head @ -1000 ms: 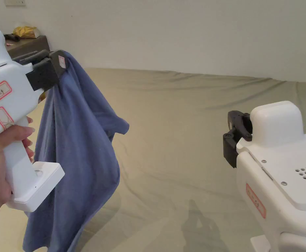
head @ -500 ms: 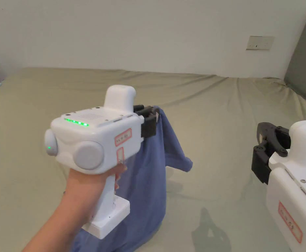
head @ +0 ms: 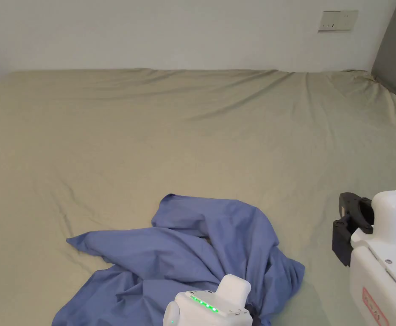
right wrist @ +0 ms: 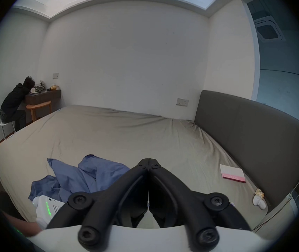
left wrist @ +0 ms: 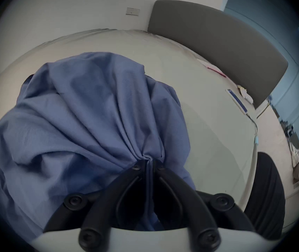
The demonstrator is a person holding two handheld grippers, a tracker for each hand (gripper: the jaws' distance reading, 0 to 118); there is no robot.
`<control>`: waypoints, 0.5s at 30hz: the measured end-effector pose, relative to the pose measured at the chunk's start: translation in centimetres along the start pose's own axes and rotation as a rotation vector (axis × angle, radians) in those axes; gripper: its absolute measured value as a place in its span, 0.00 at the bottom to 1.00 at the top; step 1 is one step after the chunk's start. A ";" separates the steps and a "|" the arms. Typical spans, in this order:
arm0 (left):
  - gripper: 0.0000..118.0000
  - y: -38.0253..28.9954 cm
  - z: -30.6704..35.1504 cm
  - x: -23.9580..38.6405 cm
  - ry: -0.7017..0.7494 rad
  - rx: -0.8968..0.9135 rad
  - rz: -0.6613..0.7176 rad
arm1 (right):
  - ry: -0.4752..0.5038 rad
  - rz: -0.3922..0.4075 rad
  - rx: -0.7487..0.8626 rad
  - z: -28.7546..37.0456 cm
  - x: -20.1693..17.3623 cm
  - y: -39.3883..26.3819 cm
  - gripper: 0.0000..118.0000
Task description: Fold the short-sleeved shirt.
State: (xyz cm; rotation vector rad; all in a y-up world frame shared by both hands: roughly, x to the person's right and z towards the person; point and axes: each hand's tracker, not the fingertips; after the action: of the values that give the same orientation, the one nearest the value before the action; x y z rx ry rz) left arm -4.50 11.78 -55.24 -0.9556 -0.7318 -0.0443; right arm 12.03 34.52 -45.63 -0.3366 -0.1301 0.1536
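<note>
Item: blue shirt [head: 180,250], crumpled in a heap at lower centre of the head view, on the olive bed [head: 193,127]. Its long axis runs roughly from lower left toward centre right of that frame, though the bunching makes this uncertain. Left gripper [left wrist: 149,162]: jaws clamped on a gathered pleat of the cloth, at the heap's near right edge, bottom centre of the head view. Right gripper [right wrist: 148,160]: jaws closed together with nothing between them, lower right of the head view, well apart from the cloth; the shirt lies to its left. The left gripper is the nearer one. Writing: a red-bordered label on the right gripper body, not legible. Pink-edged book [right wrist: 232,173] at right of the right gripper view, near the headboard [right wrist: 254,128].
</note>
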 end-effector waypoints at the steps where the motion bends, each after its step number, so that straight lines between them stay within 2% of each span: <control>1: 0.06 0.4 0.3 -0.4 -0.022 -0.015 0.016 | 0.003 0.005 -0.008 -0.2 -0.2 -0.1 0.01; 3: 0.08 1.0 1.3 -1.1 -0.041 -0.018 0.018 | 0.010 0.014 -0.017 -0.4 -0.6 -0.2 0.01; 4: 0.15 1.3 2.3 -1.3 -0.035 -0.011 0.007 | 0.015 0.018 -0.017 -0.3 -0.8 -0.1 0.01; 5: 0.26 1.5 3.7 -1.5 -0.005 0.025 -0.017 | 0.019 0.023 -0.014 -0.2 -1.0 0.0 0.01; 7: 0.82 2.1 6.8 -2.2 0.051 0.110 -0.035 | 0.026 0.032 0.001 0.3 -1.3 0.5 0.01; 8: 0.98 2.5 8.9 -2.5 0.058 0.179 -0.020 | 0.030 0.038 0.014 0.6 -1.5 0.9 0.01; 10: 0.98 3.2 13.5 -3.5 0.091 0.330 0.014 | 0.032 0.047 0.042 1.2 -1.9 1.8 0.01; 15: 0.98 4.9 25.5 -4.7 0.330 0.611 -0.001 | 0.058 0.075 0.136 3.0 -3.5 4.8 0.01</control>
State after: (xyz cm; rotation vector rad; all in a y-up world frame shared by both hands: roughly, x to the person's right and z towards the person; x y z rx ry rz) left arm -20.37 32.63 -52.43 -0.3481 -0.3986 0.0209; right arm 7.50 39.36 -44.80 -0.2102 -0.0493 0.2260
